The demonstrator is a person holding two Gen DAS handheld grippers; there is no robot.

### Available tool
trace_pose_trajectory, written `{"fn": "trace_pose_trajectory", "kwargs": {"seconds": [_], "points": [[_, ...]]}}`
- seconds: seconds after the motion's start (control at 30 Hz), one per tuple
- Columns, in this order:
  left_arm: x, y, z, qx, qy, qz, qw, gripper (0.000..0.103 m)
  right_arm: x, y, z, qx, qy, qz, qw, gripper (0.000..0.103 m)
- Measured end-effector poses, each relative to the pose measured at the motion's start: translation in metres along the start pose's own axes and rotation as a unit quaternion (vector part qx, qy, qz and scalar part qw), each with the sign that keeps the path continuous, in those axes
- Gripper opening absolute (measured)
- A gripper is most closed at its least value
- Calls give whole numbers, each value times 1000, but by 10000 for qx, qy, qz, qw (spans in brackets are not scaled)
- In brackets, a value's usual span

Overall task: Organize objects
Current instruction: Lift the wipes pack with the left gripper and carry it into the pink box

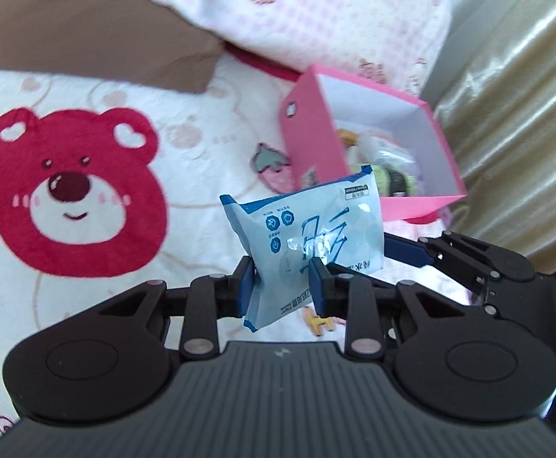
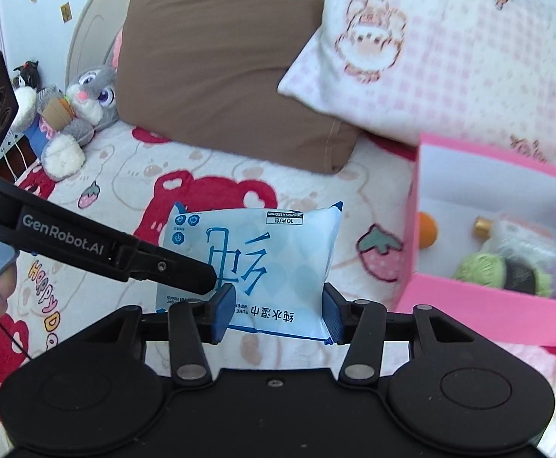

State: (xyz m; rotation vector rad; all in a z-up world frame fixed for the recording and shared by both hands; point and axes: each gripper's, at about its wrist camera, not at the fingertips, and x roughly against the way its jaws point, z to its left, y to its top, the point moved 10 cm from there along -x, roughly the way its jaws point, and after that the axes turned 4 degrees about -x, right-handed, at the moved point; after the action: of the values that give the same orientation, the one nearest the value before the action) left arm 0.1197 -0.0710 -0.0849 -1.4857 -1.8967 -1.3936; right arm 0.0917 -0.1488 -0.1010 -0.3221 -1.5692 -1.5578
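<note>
A light-blue wet-wipes packet (image 1: 316,221) with dark-blue print is pinched at its lower end by my left gripper (image 1: 282,288), which is shut on it and creases it. The packet is held up over the bear-print blanket (image 1: 87,198). In the right wrist view the same packet (image 2: 262,252) faces the camera. Its bottom edge lies between the pads of my right gripper (image 2: 278,307), which stand apart and do not squeeze it. The left gripper's finger (image 2: 186,271) reaches in from the left onto the packet's face. A pink open box (image 2: 488,305) stands to the right.
The pink box (image 1: 301,141) holds an orange ball (image 2: 427,231), green yarn (image 2: 480,267) and other small things. A brown pillow (image 2: 220,72) and a pink checked pillow (image 2: 450,68) lie behind. Plush toys (image 2: 83,110) sit far left, and a gold curtain (image 1: 526,95) hangs at the right.
</note>
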Motion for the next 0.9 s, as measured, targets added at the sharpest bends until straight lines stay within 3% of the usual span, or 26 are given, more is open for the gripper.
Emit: {"fn": "trace_pose_trajectory", "kwargs": {"seconds": [0.23, 0.47, 0.53, 0.67, 0.83, 0.9], "points": [[12, 29, -64, -287, -482, -137, 9983, 28, 57, 30, -32, 46, -263, -470, 9985, 63], [-9, 75, -114, -666, -437, -387, 9961, 28, 89, 61, -86, 49, -511, -592, 9969, 60], [-19, 90, -125, -805, -309, -479, 9951, 28, 89, 69, -104, 60, -552, -533, 9970, 51], [-42, 120, -143, -998, -231, -549, 9932, 28, 82, 82, -138, -19, -639, -425, 9970, 44], [-87, 127, -144, -1036, -63, -474, 9935, 28, 61, 93, -176, -175, -644, -491, 9966, 38], [-108, 129, -138, -834, -137, -397, 9956, 28, 50, 92, -189, -171, -642, -512, 9965, 36]]}}
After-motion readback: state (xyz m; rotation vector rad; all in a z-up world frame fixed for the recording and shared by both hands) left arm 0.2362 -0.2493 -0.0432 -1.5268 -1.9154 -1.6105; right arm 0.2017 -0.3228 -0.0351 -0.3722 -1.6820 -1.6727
